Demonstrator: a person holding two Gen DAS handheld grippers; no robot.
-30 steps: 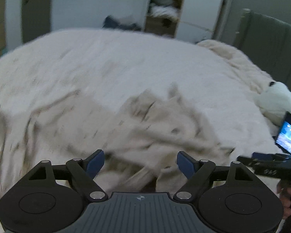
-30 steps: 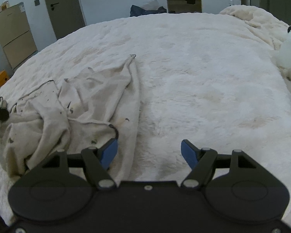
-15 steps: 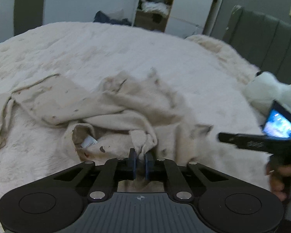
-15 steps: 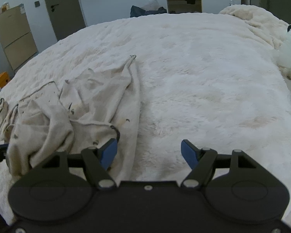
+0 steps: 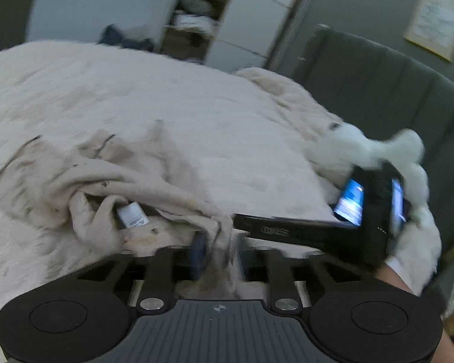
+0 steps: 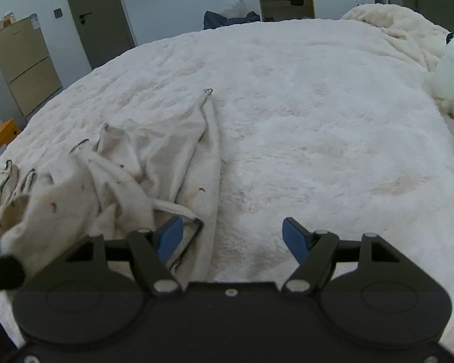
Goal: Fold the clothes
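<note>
A crumpled cream garment [image 5: 84,178] with dark trim lies on the fluffy white bed [image 5: 136,90], its white label [image 5: 133,214] showing. My left gripper [image 5: 221,251] is low at the garment's near edge. Its jaws are opening, and a twisted fold of the cloth stands between the blurred blue pads. In the right wrist view the same garment [image 6: 154,157] lies to the left. My right gripper [image 6: 233,236] hovers open over bare bed [image 6: 317,106], its left pad just above the garment's trimmed edge. The right gripper's black body [image 5: 363,211] crosses close in front of the left one.
A white plush toy [image 6: 451,66] sits at the bed's right side, by a grey padded headboard [image 5: 378,84]. Beyond the bed stand an open shelf with folded laundry [image 5: 193,15], a grey door [image 6: 97,15], a tan cabinet [image 6: 24,60] and an orange stool [image 6: 0,139].
The left gripper closed on a garment fold, carried it rightward toward the right gripper, and its jaws have now parted. The garment bunched up and shifted right. The right gripper stayed put.
</note>
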